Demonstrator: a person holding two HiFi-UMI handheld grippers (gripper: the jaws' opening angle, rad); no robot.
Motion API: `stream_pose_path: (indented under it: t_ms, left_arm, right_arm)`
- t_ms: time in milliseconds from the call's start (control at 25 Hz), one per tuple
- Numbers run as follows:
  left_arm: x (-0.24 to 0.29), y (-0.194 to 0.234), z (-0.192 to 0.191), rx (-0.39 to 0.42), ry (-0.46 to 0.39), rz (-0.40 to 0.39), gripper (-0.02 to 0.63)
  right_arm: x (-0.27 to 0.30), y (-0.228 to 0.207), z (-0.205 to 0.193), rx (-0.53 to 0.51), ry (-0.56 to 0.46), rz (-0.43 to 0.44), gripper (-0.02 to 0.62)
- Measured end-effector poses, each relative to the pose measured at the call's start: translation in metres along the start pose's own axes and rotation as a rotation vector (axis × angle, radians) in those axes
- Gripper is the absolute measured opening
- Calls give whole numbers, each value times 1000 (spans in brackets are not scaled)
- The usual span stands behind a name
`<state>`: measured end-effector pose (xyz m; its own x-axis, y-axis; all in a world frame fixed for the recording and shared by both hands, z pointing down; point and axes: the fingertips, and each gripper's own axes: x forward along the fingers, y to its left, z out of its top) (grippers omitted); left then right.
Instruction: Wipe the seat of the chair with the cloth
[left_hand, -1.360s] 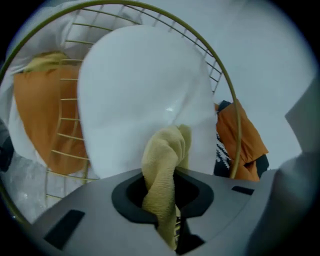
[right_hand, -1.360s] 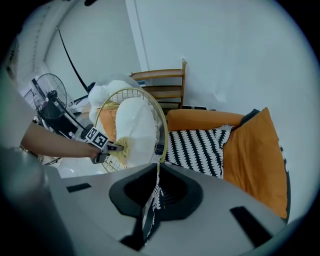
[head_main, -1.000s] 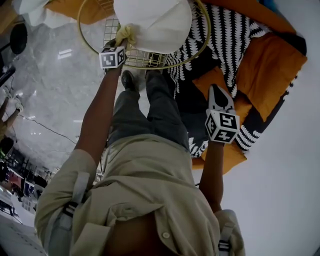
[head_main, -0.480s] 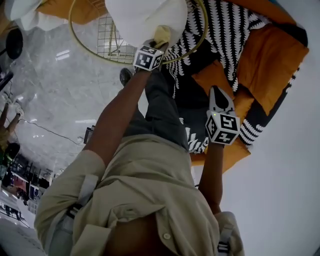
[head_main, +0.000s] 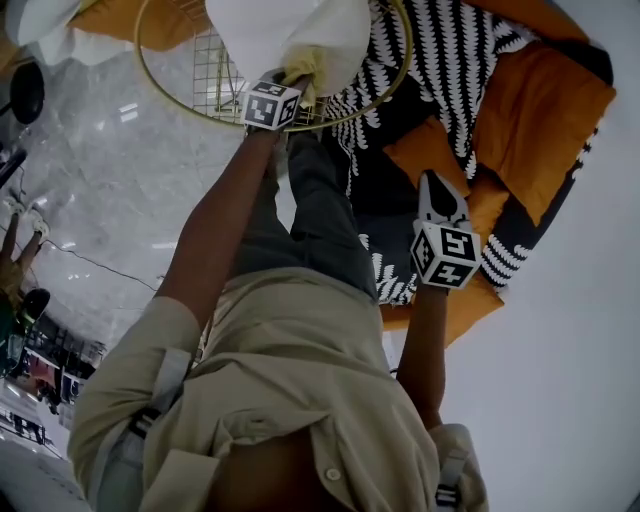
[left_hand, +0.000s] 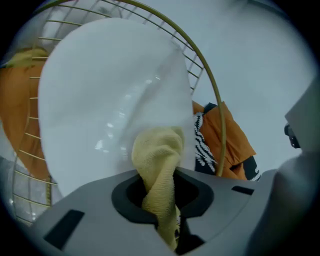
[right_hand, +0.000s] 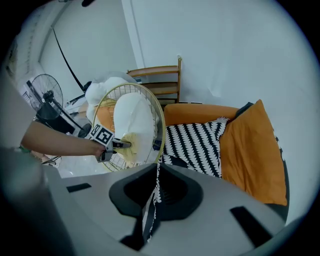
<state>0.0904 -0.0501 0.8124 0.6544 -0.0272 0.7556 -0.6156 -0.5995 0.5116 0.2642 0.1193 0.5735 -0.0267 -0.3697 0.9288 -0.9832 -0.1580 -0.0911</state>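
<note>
A white padded seat (head_main: 290, 35) sits inside a round wire chair with a gold rim (head_main: 404, 70). My left gripper (head_main: 292, 80) is shut on a yellow cloth (head_main: 306, 66), whose bunched end presses against the seat's lower edge. Up close, the cloth (left_hand: 157, 160) twists out from between the jaws onto the white seat (left_hand: 110, 100). My right gripper (head_main: 436, 188) hangs over the sofa, shut on a strip of the black-and-white patterned throw (right_hand: 151, 197). The right gripper view also takes in the left gripper (right_hand: 119, 145) at the seat (right_hand: 132, 120).
An orange sofa (right_hand: 250, 150) draped with the patterned throw (right_hand: 195, 142) stands right of the chair. A wooden chair (right_hand: 160, 82) is against the wall behind. A standing fan (right_hand: 47, 95) is at the left. The person's legs (head_main: 300, 220) stand on a glossy marble floor (head_main: 110, 180).
The left gripper with the cloth swept right along the seat's edge, then came back a little to the left. The right gripper has stayed where it was.
</note>
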Motion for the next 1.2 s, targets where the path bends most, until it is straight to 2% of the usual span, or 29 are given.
stream_pose_path:
  t_ms: [200,320,640,760,920,1200]
  left_arm:
    - [-71,119,13,-77,-60,206,75]
    - [-105,146,28,-50,-87,263,74]
    - [-161,131,61,5,-168,245,74]
    - [-191,123,76,61,-180,234,74]
    - [-256,116,94,156,-206,247,74]
    - [-378,96,124,238,-332,297,74]
  right_arm:
    - [2,23,17,-32,-15,19,28]
    - [2,30,22,-47,-21,27,28]
    - [-10,61,55,-81,-90,66,28]
    - [-21,71,70,-75,-132,73,28]
    - [-43,97,98,-72,-213,102,28]
    - [-97,128,142,-114,-360,125,28]
